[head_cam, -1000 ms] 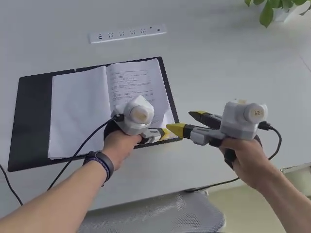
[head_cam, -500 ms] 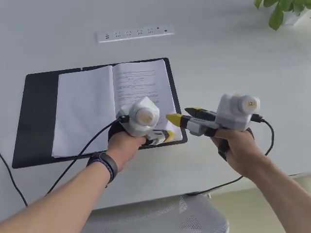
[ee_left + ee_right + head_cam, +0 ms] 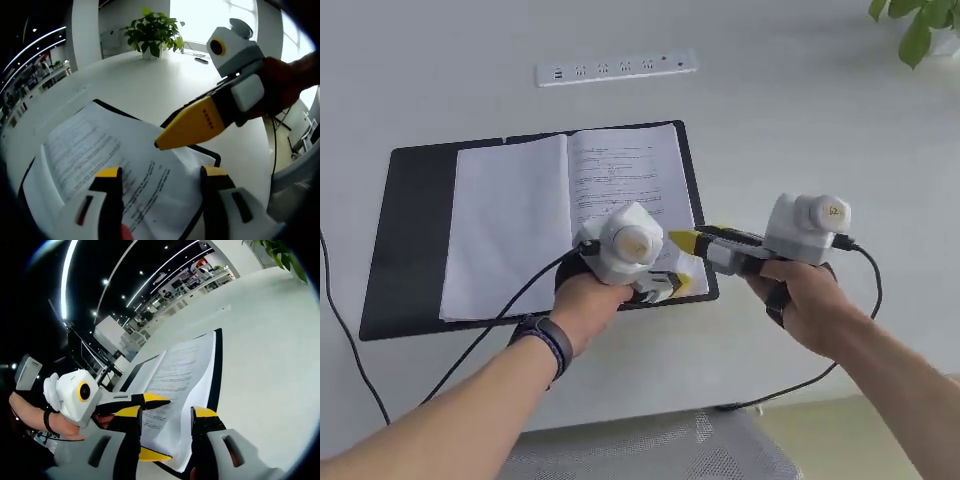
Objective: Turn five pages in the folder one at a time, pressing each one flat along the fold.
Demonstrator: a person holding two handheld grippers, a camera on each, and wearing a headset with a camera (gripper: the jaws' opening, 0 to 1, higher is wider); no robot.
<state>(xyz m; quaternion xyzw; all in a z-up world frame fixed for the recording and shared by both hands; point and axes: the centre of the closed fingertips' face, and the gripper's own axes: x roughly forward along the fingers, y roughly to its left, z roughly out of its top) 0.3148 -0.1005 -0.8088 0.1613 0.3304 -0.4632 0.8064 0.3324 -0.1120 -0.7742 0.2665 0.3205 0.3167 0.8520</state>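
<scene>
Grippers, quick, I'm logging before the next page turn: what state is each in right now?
Left gripper: open, jaws spread over the printed page, holding nothing.
Right gripper: open, holding nothing.

Folder (image 3: 415,230) on table (image 3: 800,130), power strip (image 3: 616,68) behind

Black folder (image 3: 405,240), open flat on the white table (image 3: 800,120).
We see its black inner cover bare on the left side, with the stack of white sheets lying against it. The left page (image 3: 510,235) is blank and lies flat. The right page (image 3: 630,180) carries lines of fine print, too small for us to read. The fold (image 3: 568,215) runs between the two pages. A thin black border frames the right page's outer edge; we cannot see that page's near corner.
</scene>
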